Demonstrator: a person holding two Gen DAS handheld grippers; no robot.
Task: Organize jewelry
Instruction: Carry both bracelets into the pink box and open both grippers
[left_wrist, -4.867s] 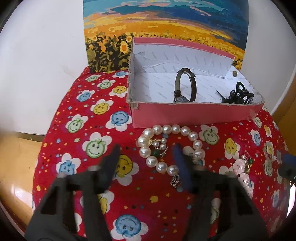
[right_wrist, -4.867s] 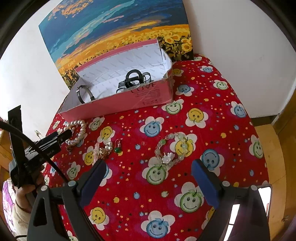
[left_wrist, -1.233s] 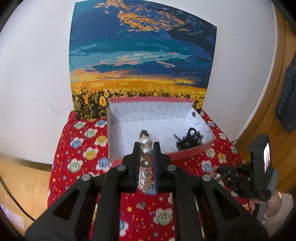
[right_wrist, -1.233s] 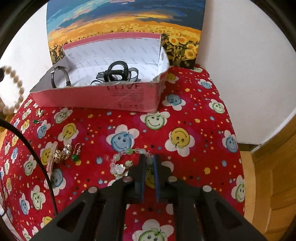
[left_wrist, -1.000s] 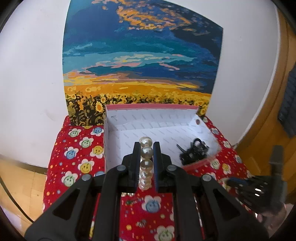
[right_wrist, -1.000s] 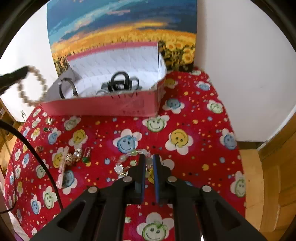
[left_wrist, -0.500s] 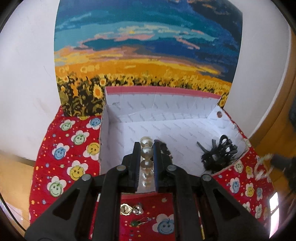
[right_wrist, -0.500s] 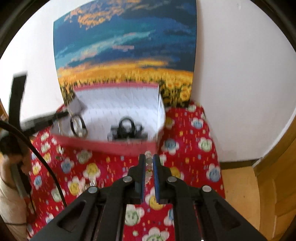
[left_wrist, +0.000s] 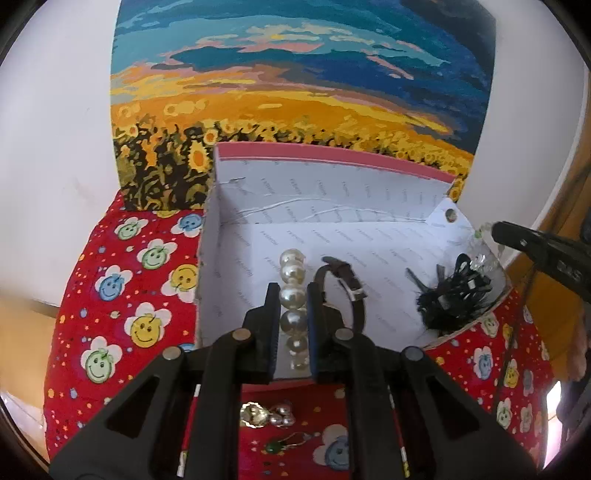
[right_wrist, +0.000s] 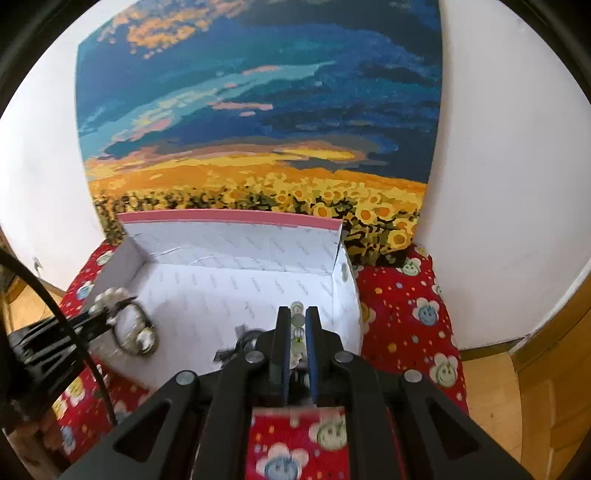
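Pearl bracelet (left_wrist: 293, 295) clamped between left gripper (left_wrist: 292, 291) fingers above box (left_wrist: 236, 236)

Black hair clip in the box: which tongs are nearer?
Right. The right tongs hang just above the hair clip; the left tongs are over the watch, further left.

Inside the box (left_wrist: 236, 258) the left half of the floor is bare, so there's room to come down there. The watch (left_wrist: 345, 291) stands mid-floor and the black hair clip (left_wrist: 448, 295) crowds the right corner (earrings (left_wrist: 266, 415) sit just outside the front wall).
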